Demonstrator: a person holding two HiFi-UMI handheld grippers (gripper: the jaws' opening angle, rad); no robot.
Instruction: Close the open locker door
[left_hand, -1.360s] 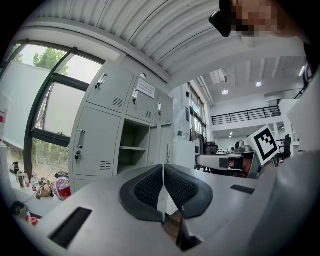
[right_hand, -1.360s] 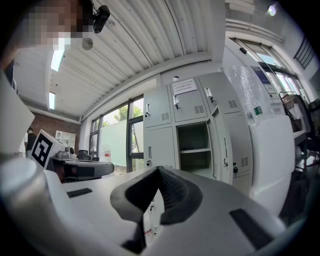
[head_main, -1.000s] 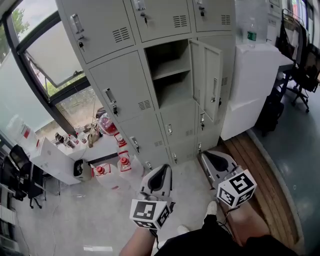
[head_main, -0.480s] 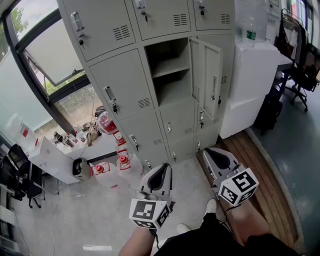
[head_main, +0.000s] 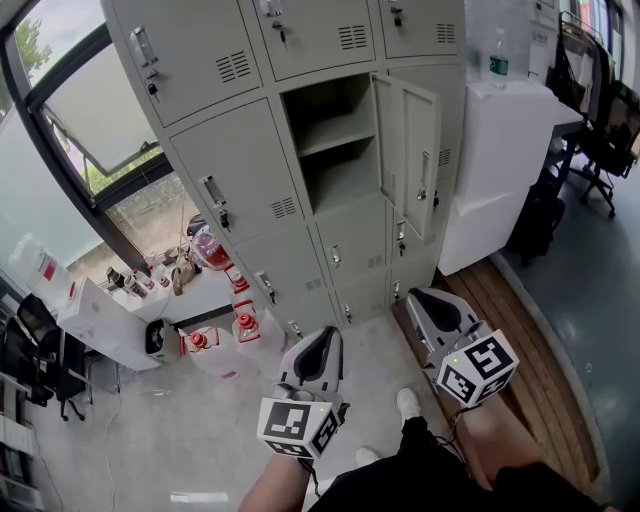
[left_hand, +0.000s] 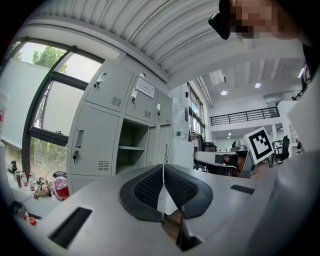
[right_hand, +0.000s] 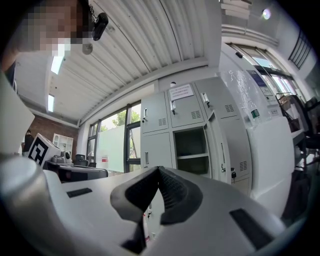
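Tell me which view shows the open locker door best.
Head view: the open locker door shows its whole inner face, swung out beside its compartment. The left gripper view and the right gripper view each catch the door only small and far off, as a narrow strip.

I can read no text from my station. A white paper notice is fixed to the closed door directly above the open locker compartment, and its printed lines are too small to make out. A bottle on the white cabinet to the right of that compartment carries a green label, likewise illegible.
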